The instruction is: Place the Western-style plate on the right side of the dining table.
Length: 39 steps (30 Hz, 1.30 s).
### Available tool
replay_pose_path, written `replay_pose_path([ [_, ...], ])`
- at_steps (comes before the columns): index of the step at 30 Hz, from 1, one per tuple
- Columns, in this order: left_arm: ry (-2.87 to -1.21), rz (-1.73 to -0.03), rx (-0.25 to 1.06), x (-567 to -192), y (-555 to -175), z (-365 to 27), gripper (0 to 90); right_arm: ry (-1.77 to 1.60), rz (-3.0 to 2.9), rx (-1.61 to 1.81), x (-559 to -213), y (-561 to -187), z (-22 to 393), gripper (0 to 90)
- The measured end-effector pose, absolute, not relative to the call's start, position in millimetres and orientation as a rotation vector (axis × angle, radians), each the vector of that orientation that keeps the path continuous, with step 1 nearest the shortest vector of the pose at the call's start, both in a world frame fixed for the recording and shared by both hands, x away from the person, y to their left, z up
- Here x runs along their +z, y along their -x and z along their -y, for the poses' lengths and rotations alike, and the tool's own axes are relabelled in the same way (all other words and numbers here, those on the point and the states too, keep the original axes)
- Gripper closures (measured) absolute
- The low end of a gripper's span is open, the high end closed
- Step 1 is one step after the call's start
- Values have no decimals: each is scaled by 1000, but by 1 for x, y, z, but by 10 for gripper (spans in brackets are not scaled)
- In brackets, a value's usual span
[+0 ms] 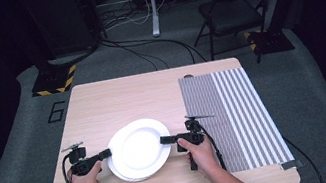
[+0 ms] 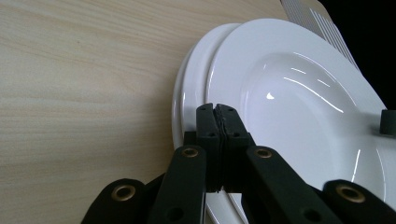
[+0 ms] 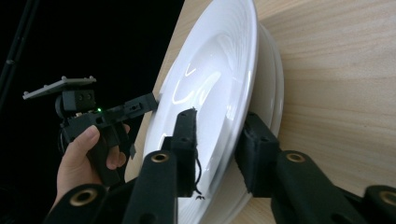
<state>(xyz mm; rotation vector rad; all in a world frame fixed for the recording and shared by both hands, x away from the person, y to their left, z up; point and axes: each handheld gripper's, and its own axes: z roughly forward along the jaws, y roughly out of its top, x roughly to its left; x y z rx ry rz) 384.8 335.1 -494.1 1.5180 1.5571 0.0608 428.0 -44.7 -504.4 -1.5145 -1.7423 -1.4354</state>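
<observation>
A stack of white plates (image 1: 138, 149) lies on the wooden table (image 1: 117, 99), near its front edge. The top plate (image 2: 289, 93) sits slightly askew over the lower plates (image 2: 191, 93). My left gripper (image 2: 217, 114) is at the stack's left side (image 1: 108, 153), with its jaws pressed together on the top plate's rim. At the stack's right side is my right gripper (image 1: 163, 140). In the right gripper view its jaws (image 3: 219, 121) straddle the rim of the top plate (image 3: 215, 60), one above and one below, with a gap still showing. That view also has the left gripper (image 3: 152, 100) across the plate.
A grey and white striped mat (image 1: 235, 109) covers the table's right part. Bare wood stretches behind the plates. A folding chair (image 1: 232, 8) and cables stand on the floor beyond the table's far edge.
</observation>
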Motion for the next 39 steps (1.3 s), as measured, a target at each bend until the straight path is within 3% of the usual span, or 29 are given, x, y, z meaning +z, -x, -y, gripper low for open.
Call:
replay_pose_path([
  [9, -1519, -1549, 67, -494, -386, -335, 886, 1502, 1771, -1436, -504, -428, 47, 787],
  [15, -1532, -1506, 100, -493, -386, -329, 723, 1504, 1777, -1439, -504, -427, 48, 790],
  [22, -1555, -1480, 104, -494, -387, -326, 705, 1507, 1675, -1428, -505, -429, 53, 811],
  [31, -1606, -1412, 148, -495, -387, -314, 566, 1509, 1657, -1465, -503, -430, 60, 845],
  [39, -1571, -1421, 189, -497, -381, -306, 541, 1504, 1643, -1489, -505, -428, 64, 850],
])
